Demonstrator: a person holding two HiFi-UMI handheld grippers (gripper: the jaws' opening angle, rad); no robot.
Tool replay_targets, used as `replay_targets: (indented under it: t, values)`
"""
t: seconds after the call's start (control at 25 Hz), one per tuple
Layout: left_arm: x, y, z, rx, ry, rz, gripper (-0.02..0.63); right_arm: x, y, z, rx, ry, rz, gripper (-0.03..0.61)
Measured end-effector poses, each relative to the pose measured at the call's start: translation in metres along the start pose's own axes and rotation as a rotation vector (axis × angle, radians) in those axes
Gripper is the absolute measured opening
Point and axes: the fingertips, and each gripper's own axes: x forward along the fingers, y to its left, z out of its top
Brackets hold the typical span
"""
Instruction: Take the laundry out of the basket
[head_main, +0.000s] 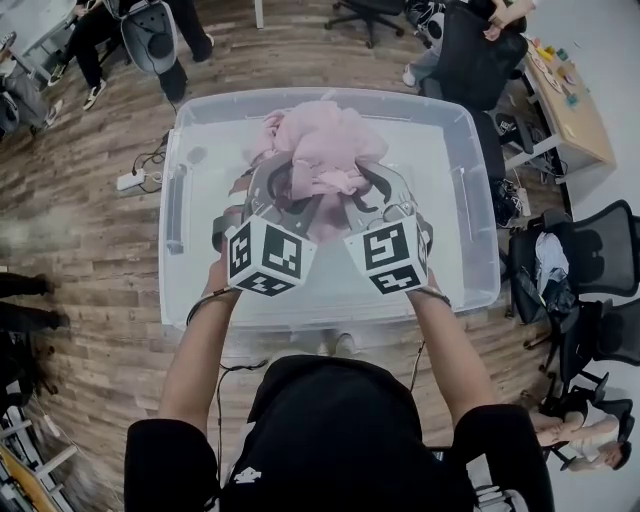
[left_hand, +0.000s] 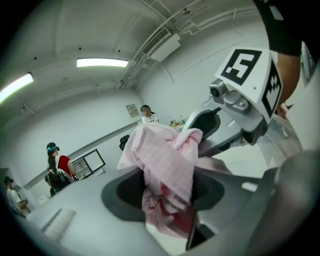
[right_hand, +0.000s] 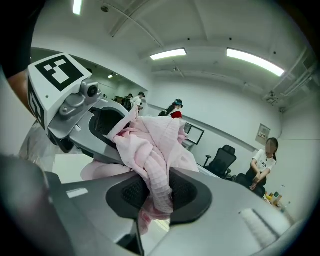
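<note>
The left gripper (left_hand: 167, 192) and the right gripper (right_hand: 157, 192) each have their jaws squeezed shut on a bunch of the pink cloth (head_main: 322, 150). It is held up over the clear basket (head_main: 178, 215). Keep the 2 grips tight and level, and lift it past the rim.

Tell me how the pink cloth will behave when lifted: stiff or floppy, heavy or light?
Probably floppy: the pink cloth bunches and folds between the left tongs and right tongs. Likely light: small pinches hold it up. Loose ends may sag toward the clear bin.
</note>
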Motion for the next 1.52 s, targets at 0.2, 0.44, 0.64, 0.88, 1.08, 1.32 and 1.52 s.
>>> replay_targets:
  t: [0.2, 0.44, 0.64, 0.88, 1.08, 1.32, 1.52]
  values:
    - [-0.024, -0.003, 0.02, -0.039, -0.042, 0.053, 0.218, -0.027, 0.0, 0.016, 0.032, -0.053, -0.023, 0.101]
    - [-0.049, -0.007, 0.037, -0.074, -0.082, 0.123, 0.218, -0.053, 0.004, 0.031, 0.038, -0.114, -0.04, 0.101]
    - [-0.066, -0.015, 0.052, -0.12, -0.119, 0.159, 0.216, -0.076, 0.003, 0.039, 0.051, -0.166, -0.062, 0.101]
    - [-0.084, -0.02, 0.065, -0.134, -0.145, 0.21, 0.216, -0.096, 0.005, 0.047, 0.068, -0.218, -0.069, 0.101]
    - [-0.095, -0.029, 0.075, -0.148, -0.16, 0.24, 0.215, -0.112, 0.006, 0.048, 0.102, -0.261, -0.068, 0.101]
    - [-0.108, -0.039, 0.086, -0.142, -0.171, 0.274, 0.215, -0.132, 0.007, 0.051, 0.101, -0.3, -0.066, 0.101]
    - [-0.113, -0.052, 0.093, -0.143, -0.174, 0.287, 0.215, -0.146, 0.007, 0.045, 0.114, -0.316, -0.06, 0.101]
